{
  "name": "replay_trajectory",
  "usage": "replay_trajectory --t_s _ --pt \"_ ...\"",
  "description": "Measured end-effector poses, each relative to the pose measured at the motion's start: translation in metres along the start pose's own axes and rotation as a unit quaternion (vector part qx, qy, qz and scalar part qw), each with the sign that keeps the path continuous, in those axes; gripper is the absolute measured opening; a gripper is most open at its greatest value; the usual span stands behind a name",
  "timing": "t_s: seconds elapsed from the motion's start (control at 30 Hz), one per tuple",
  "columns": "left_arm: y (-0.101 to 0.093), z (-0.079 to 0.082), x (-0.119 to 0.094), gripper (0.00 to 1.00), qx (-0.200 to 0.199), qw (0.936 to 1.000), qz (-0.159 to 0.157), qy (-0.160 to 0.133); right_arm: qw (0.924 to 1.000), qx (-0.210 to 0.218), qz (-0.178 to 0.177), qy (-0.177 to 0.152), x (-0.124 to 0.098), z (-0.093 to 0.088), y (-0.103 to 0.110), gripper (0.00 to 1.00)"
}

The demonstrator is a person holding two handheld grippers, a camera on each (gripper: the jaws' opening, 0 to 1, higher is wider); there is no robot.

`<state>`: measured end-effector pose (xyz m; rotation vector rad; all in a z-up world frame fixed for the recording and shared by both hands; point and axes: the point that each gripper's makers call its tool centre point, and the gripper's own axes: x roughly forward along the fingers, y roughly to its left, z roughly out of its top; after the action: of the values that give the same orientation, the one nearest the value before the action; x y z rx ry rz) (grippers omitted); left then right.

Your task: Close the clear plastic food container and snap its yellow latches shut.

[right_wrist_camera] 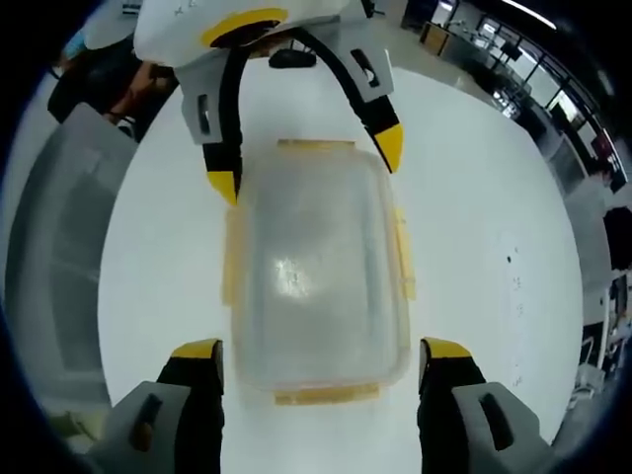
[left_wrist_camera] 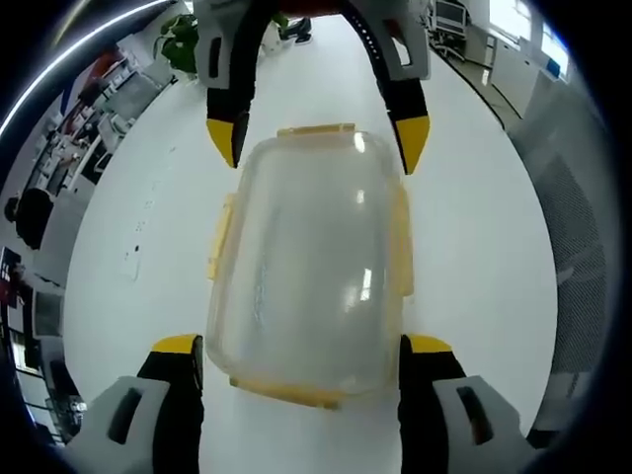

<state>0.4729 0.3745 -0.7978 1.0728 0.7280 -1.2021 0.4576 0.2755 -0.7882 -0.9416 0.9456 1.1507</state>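
The clear plastic container [left_wrist_camera: 306, 267] lies on the white table [left_wrist_camera: 148, 217] with its lid resting on top. Yellow latches [left_wrist_camera: 219, 237] run along all its sides, and the side ones stick outward. My left gripper [left_wrist_camera: 303, 344] is open, one jaw on each side of the container's near end. From the opposite end my right gripper [left_wrist_camera: 318, 138] is open too, its yellow tips beside the far corners. In the right gripper view the same container [right_wrist_camera: 316, 267] sits between the right gripper [right_wrist_camera: 321, 349] below and the left gripper [right_wrist_camera: 306, 163] above.
The table is round and white, with bare surface all around the container. A grey mesh panel [left_wrist_camera: 573, 227] stands past its right edge and a potted plant [left_wrist_camera: 180, 39] at the far left. A person [right_wrist_camera: 109, 84] stands behind the table, near a grey panel [right_wrist_camera: 59, 247].
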Motion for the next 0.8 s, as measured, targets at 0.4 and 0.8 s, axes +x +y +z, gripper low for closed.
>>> replay_trajectory --t_s 0.4,0.8 --pt "-0.001 0.004 -0.012 0.9 -0.025 0.9993 0.02 -0.02 0.9992 0.017 -0.032 -0.014 -0.011 -0.003 -0.002 0.83" --pt "-0.006 0.005 -0.024 0.91 -0.064 0.9963 0.037 -0.043 0.9958 0.053 -0.062 -0.04 -0.025 -0.003 -0.002 0.82"
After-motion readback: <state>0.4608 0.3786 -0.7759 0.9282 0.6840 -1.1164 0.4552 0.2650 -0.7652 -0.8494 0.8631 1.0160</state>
